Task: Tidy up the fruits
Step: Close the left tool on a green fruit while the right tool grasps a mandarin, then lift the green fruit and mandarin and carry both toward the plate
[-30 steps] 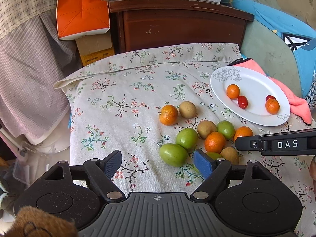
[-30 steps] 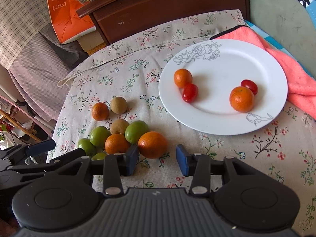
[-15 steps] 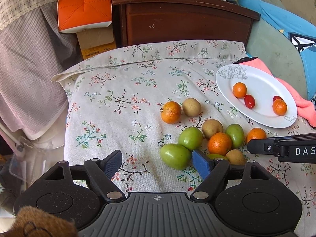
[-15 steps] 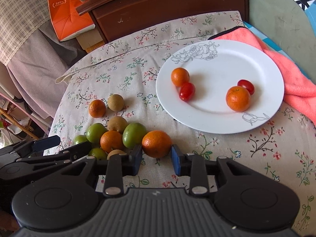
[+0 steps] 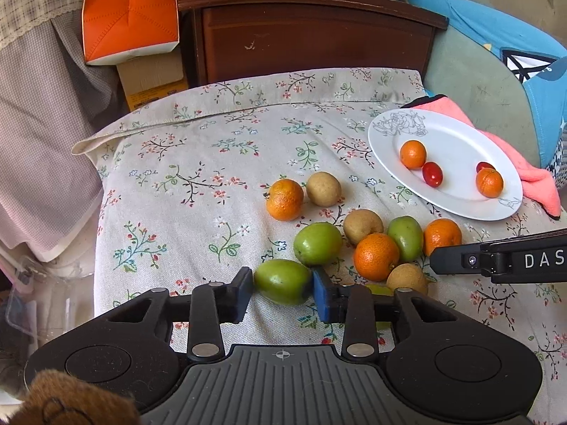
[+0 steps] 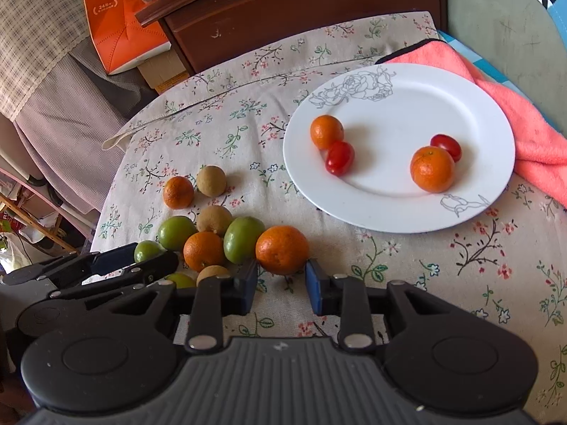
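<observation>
Green fruit, long axis crosswise, sits clamped in left jaws; right jaws pinch orange.

A floral tablecloth covers the surface, its hemmed far edge lying just in front of a dark wooden cabinet. An orange carton stands at the cabinet's left above a brown cardboard box, with checked and pale pink fabric hanging further left. On the right, a coral pink towel lies beside a blue and grey-green cushion.
</observation>
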A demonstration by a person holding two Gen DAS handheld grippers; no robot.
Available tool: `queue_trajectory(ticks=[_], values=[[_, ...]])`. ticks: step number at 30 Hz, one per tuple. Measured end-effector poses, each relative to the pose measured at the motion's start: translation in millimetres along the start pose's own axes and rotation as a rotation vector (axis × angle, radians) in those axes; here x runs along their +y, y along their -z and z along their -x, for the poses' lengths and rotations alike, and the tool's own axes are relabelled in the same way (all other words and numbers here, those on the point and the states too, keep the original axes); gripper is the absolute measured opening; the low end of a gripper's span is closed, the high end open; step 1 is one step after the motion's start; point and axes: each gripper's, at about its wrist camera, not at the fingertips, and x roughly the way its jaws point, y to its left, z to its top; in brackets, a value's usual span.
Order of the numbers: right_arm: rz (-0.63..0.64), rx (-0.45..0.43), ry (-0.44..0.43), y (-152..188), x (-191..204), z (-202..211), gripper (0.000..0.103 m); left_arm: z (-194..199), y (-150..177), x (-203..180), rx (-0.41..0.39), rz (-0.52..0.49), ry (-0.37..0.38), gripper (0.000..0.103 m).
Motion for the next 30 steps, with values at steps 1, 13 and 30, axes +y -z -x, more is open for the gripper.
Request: queue_trajectory(ticks=[1,13,30], values=[[-0.001,0.000,-0.002,0,0,0,0.025,1,0,0,0.002,0.007,0.007,0.032],[-0.026,0.015,-0.013,-2,-5,0,0.017,12,-1,1,-0.022,0.028,0.021,0.032],[0.085,-0.060,0.015,-2,5,-4,0.031,18,-3,2,-0.043,0.047,0.021,0.032]])
